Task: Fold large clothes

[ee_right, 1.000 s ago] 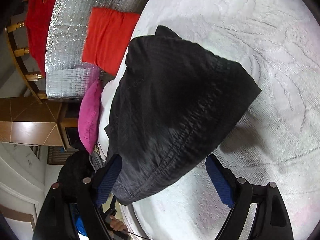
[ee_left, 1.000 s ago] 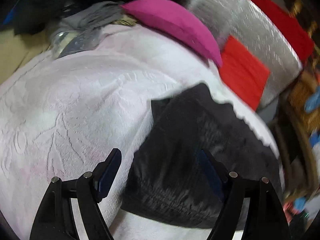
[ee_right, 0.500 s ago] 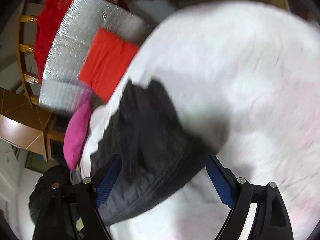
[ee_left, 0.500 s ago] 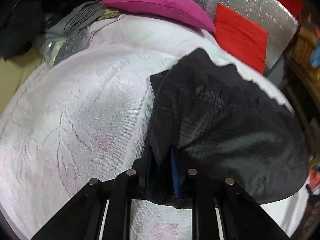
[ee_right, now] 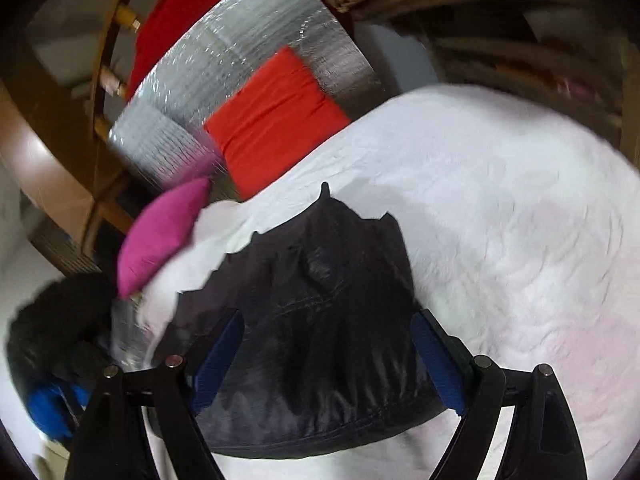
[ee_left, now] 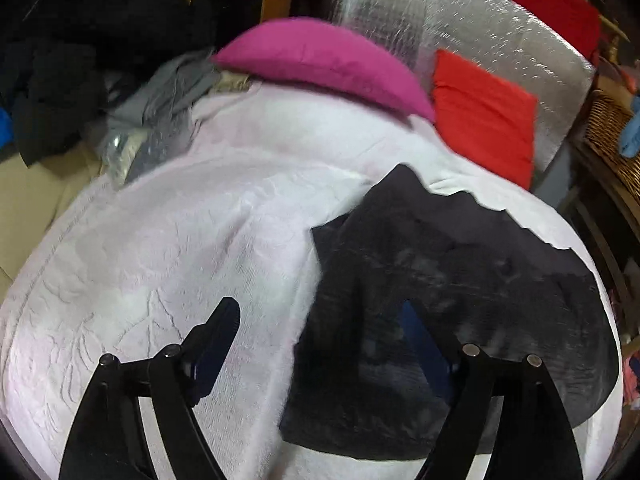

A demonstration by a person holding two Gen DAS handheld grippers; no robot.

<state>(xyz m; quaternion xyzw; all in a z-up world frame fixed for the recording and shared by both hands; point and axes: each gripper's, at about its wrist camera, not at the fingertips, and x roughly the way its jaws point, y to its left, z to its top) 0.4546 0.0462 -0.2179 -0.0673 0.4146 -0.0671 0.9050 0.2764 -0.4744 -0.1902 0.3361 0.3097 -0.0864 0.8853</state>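
Observation:
A black garment [ee_left: 452, 296] lies folded on the white embossed bedspread [ee_left: 168, 240], at the right of the left wrist view. It also shows in the right wrist view [ee_right: 320, 320], low and centre on the bedspread [ee_right: 500, 220]. My left gripper [ee_left: 320, 320] is open and empty just above the garment's left edge, with one finger over the bedspread and one over the cloth. My right gripper [ee_right: 328, 332] is open and empty, its jaws spread over the garment's near hem.
A magenta pillow [ee_left: 324, 64] and a red cushion [ee_left: 484, 116] lie at the head of the bed against a silver foil panel [ee_left: 480, 28]. Grey and dark clothes [ee_left: 156, 100] pile at the far left. A wicker basket [ee_left: 612, 132] stands at right.
My left gripper was shut on the garment's edge half a second ago and has let go and opened. My right gripper stayed open and swung over the garment's hem.

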